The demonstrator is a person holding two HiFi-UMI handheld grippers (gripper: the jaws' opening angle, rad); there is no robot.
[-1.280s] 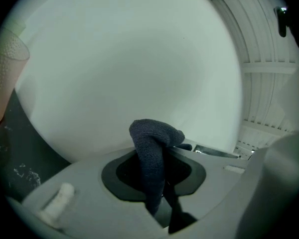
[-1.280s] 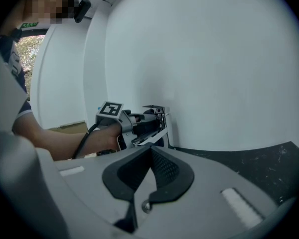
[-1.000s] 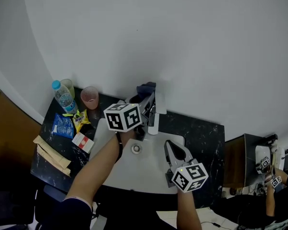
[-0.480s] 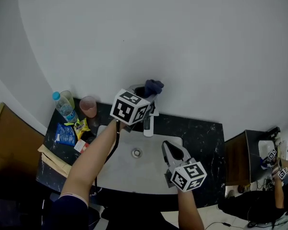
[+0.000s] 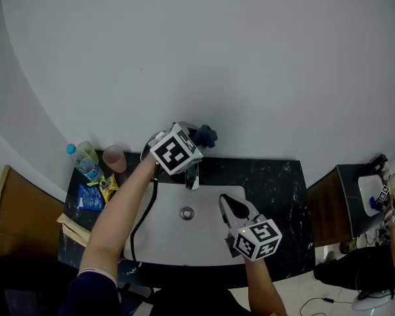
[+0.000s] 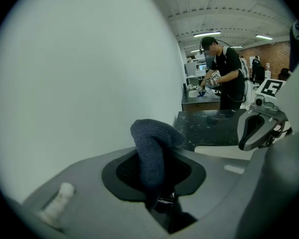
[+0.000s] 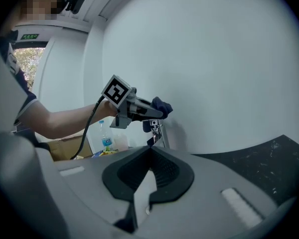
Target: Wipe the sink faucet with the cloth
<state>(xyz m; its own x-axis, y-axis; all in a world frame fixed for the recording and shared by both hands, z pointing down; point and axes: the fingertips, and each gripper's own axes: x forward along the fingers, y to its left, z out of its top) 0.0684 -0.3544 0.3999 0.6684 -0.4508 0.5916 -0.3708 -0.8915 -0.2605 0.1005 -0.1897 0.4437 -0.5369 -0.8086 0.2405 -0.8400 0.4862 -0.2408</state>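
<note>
The left gripper point(image 5: 196, 138) is held at the end of an outstretched bare forearm, raised close to the white wall and tilted slightly downward. Its jaws are clenched on the cloth point(image 5: 205, 135). The cloth, a dark blue knitted piece, is bunched into a rounded lump that sticks out past the jaw tips, just above the faucet point(image 5: 193, 175); whether the two touch cannot be told. The faucet is of shiny chrome and stands upright at the back rim of the white, rounded-rectangular sink point(image 5: 191, 242), which is set into a black speckled stone countertop point(image 5: 271, 178). The right gripper point(image 5: 225, 203) is held low over the basin's right side, pointed towards the faucet, with its jaws pressed together on nothing.
</note>
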